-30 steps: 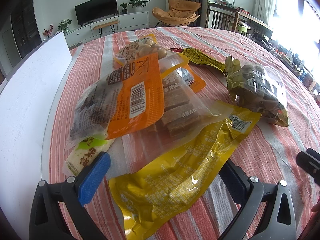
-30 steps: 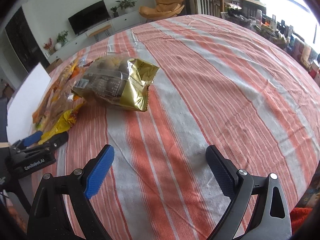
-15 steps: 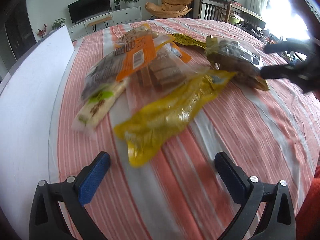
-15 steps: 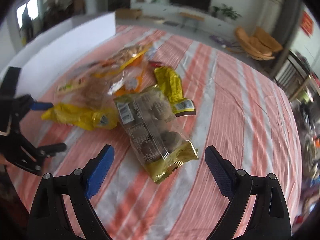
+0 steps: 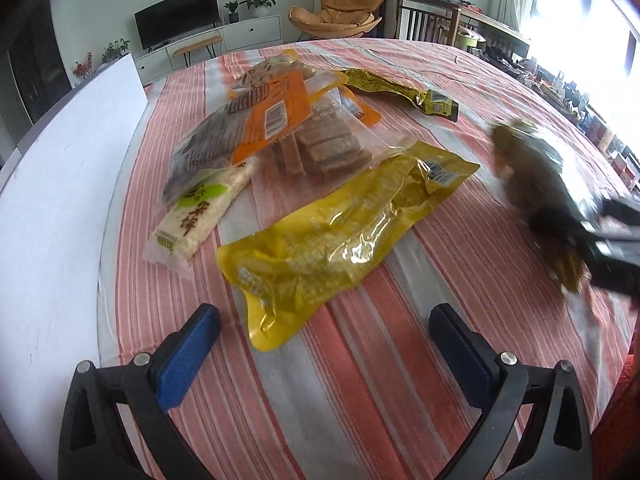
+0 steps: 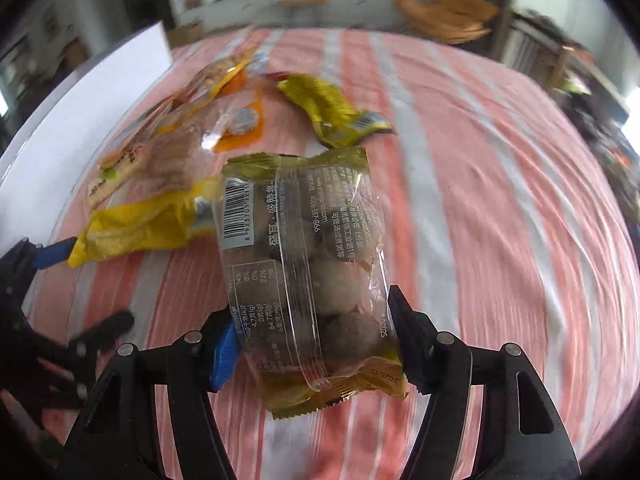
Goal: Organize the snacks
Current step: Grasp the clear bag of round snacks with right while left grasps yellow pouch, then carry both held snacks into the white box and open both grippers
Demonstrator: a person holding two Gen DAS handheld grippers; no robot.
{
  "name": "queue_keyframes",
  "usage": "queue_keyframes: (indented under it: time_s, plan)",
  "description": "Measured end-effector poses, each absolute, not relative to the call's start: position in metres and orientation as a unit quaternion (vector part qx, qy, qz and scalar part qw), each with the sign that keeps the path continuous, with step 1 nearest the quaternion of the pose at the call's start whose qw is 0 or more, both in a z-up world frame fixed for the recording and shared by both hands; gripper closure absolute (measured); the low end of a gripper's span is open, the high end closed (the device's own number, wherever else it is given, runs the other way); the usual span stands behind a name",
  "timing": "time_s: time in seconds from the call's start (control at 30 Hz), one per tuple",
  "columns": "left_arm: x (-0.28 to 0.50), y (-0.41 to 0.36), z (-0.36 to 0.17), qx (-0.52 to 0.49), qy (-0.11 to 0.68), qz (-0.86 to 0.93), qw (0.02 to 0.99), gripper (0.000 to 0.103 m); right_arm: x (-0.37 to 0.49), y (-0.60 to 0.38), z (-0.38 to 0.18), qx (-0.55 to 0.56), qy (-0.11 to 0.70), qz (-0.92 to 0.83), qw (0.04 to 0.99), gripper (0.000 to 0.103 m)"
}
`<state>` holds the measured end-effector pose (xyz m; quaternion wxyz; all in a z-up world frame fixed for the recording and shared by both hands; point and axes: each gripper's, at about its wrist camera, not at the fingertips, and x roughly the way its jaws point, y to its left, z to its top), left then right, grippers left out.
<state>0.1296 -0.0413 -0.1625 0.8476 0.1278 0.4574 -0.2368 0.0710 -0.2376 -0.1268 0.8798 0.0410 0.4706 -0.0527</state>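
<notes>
A gold-edged clear bag of round brown snacks (image 6: 304, 264) lies lengthwise between the fingers of my right gripper (image 6: 310, 316). Its jaws are closing and the pads press on the bag's sides. The bag looks sharp while the table behind it is smeared. In the left wrist view the same bag (image 5: 532, 176) is a blur at the right, with the right gripper (image 5: 580, 236) on it. My left gripper (image 5: 322, 316) stands open over the cloth, just short of a long yellow pouch (image 5: 340, 240), with nothing between its fingers.
Behind the yellow pouch is a pile: a white rice-cracker pack (image 5: 196, 220), an orange-labelled bag (image 5: 256, 120), a clear bag of brown bars (image 5: 324, 152) and a dark yellow pouch (image 5: 392, 90). A white board (image 5: 60, 184) runs along the left of the striped tablecloth (image 5: 400, 380).
My right gripper swung round to the gold bag, came down over it and narrowed its jaws onto it. The left gripper drew back from the pile early on, then stayed put.
</notes>
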Motion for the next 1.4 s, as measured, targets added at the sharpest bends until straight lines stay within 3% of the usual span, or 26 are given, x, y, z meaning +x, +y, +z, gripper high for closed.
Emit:
queue_keyframes:
  time_s: [0.17, 0.4, 0.7, 0.87, 1.0, 1.13, 1.17, 1.23, 1.4]
  plan:
    - [0.151, -0.055, -0.151, 0.128, 0.510, -0.266, 0.808, 0.000, 0.029, -0.247, -0.116, 0.087, 0.393, -0.138, 0.905, 0.034]
    - [0.178, -0.088, -0.153, 0.188, 0.495, -0.280, 0.801, 0.004, 0.036, -0.266, -0.125, 0.138, 0.403, -0.137, 0.894, 0.034]
    - [0.079, -0.085, -0.147, 0.239, 0.527, -0.447, 0.683, 0.007, 0.012, -0.286, -0.123, 0.192, 0.375, -0.151, 0.894, 0.034]
    - [0.111, -0.081, -0.103, 0.212, 0.479, -0.406, 0.749, 0.007, 0.010, -0.292, -0.124, 0.215, 0.369, -0.155, 0.891, 0.034]
    - [0.135, -0.124, -0.114, 0.249, 0.455, -0.369, 0.771, 0.008, 0.010, -0.291, -0.122, 0.207, 0.368, -0.164, 0.892, 0.034]
    - [0.132, -0.167, -0.155, 0.321, 0.454, -0.341, 0.758, 0.030, 0.002, -0.296, -0.119, 0.211, 0.355, -0.180, 0.893, 0.034]
    - [0.133, -0.165, -0.152, 0.304, 0.442, -0.341, 0.772, 0.043, -0.001, -0.298, -0.118, 0.213, 0.352, -0.183, 0.893, 0.033]
    - [0.135, -0.160, -0.153, 0.272, 0.465, -0.343, 0.770, 0.058, -0.004, -0.302, -0.117, 0.219, 0.347, -0.188, 0.892, 0.033]
    - [0.112, -0.098, -0.155, 0.166, 0.507, -0.315, 0.785, 0.059, -0.004, -0.305, -0.117, 0.225, 0.348, -0.182, 0.892, 0.033]
